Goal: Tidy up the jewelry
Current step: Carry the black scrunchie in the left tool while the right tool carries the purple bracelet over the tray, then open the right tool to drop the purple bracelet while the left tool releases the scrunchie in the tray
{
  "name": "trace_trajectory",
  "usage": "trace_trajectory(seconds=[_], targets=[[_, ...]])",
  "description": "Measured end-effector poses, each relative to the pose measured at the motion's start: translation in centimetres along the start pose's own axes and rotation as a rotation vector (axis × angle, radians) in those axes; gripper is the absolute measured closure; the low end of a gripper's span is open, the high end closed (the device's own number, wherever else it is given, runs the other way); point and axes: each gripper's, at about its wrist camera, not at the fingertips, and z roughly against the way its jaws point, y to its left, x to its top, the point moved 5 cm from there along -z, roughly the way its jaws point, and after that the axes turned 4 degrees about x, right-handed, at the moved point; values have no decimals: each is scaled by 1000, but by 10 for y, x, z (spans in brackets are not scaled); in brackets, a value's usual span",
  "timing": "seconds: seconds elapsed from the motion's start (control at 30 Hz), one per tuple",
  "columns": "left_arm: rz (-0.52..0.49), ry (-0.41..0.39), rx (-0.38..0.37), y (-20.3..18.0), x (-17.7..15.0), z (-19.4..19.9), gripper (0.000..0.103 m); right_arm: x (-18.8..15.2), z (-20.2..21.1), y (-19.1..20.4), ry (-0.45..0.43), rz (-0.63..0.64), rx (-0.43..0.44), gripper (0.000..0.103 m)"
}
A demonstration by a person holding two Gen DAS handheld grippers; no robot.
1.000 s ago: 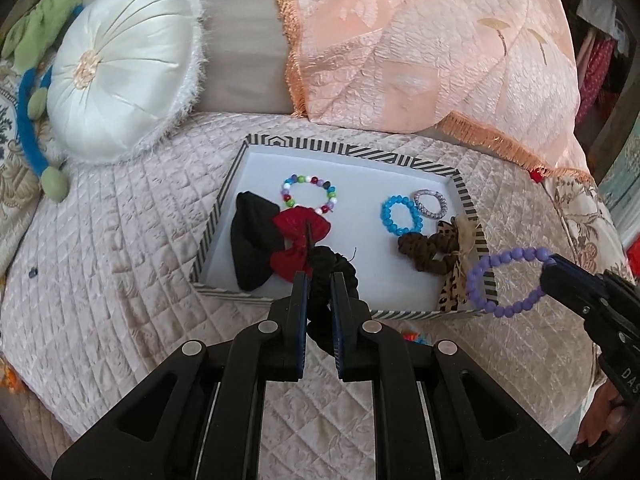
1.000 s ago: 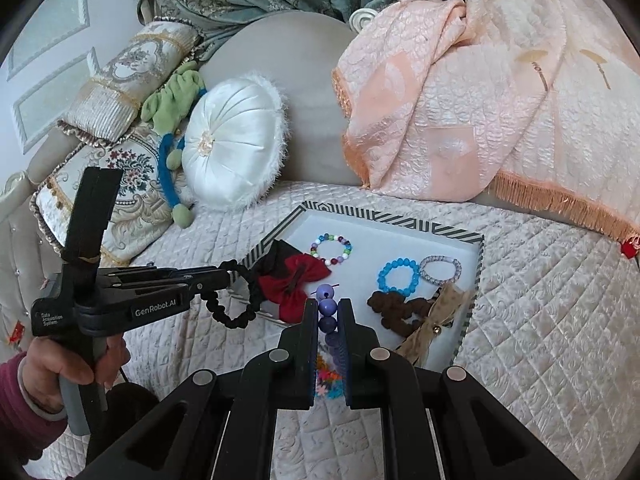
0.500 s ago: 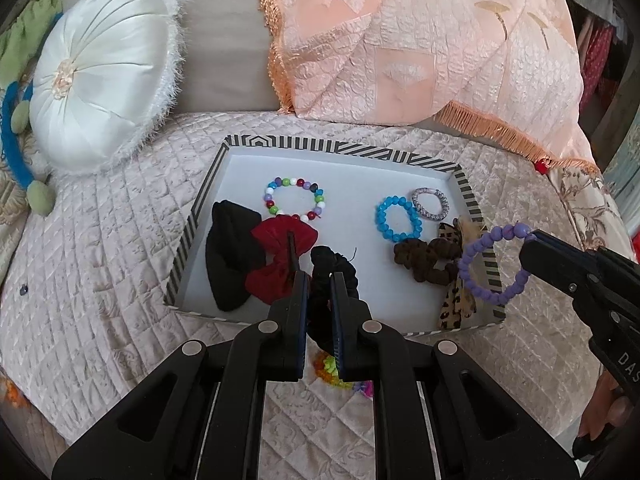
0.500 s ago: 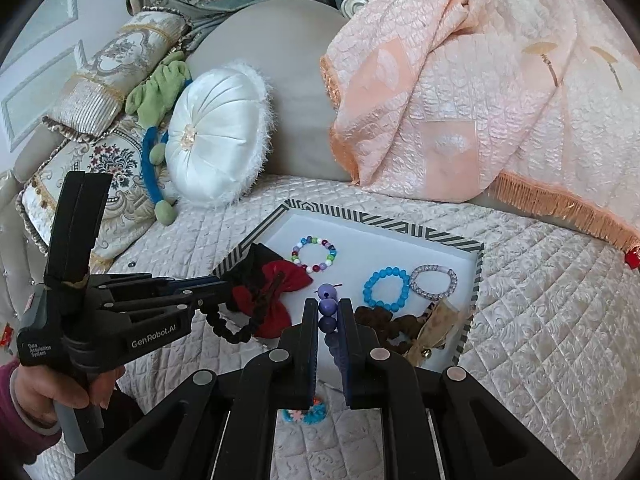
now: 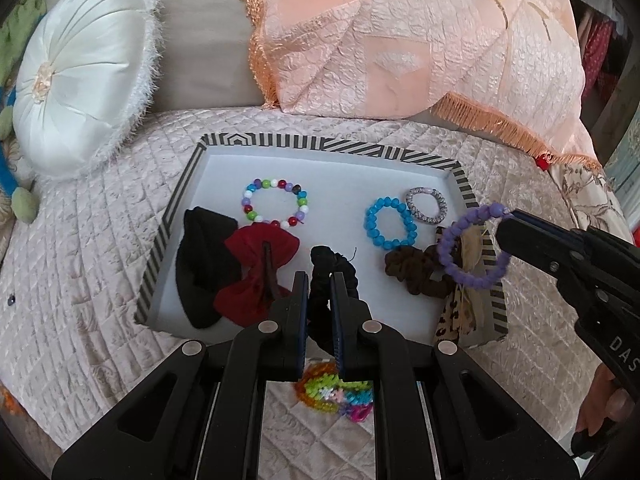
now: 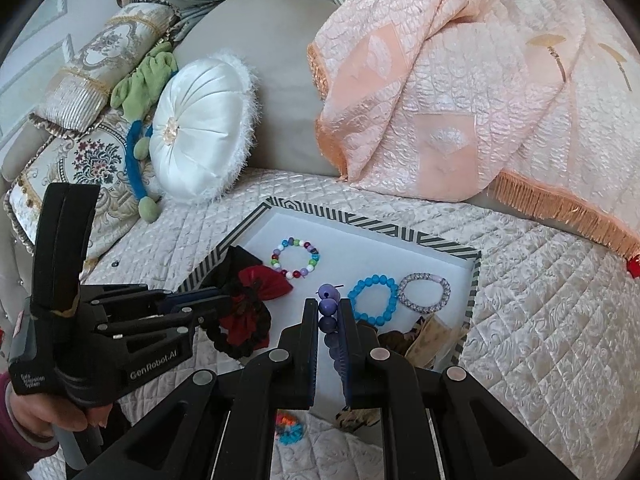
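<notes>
Both pieces hang over the striped tray (image 5: 188, 184) on the quilted bed. The left claw (image 5: 319, 280) is pinching a black scrunchie (image 5: 332, 268), soft and floppy, so it will sag and drop wherever it is let go. The right claw (image 6: 329, 312) is pinching a purple bead bracelet (image 5: 474, 248) by a few beads. I'd judge those beads hard, smooth and liable to slip or roll, so holding across the strand suits it.

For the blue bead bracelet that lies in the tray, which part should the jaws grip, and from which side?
Grip the blue bead bracelet on its far arc, coming from above: it lies flat, and bare tray floor surrounds that arc, while the brown scrunchie crowds the near arc.
</notes>
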Motion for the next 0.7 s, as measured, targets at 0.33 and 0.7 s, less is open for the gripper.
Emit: trace_trajectory(seconds=[0.33, 0.7], targets=[[37, 37, -53, -8, 9, -34, 94, 21, -34, -14, 26, -18, -11, 95], [70, 82, -18, 11, 7, -68, 94, 44, -98, -11, 80, -25, 23, 95]])
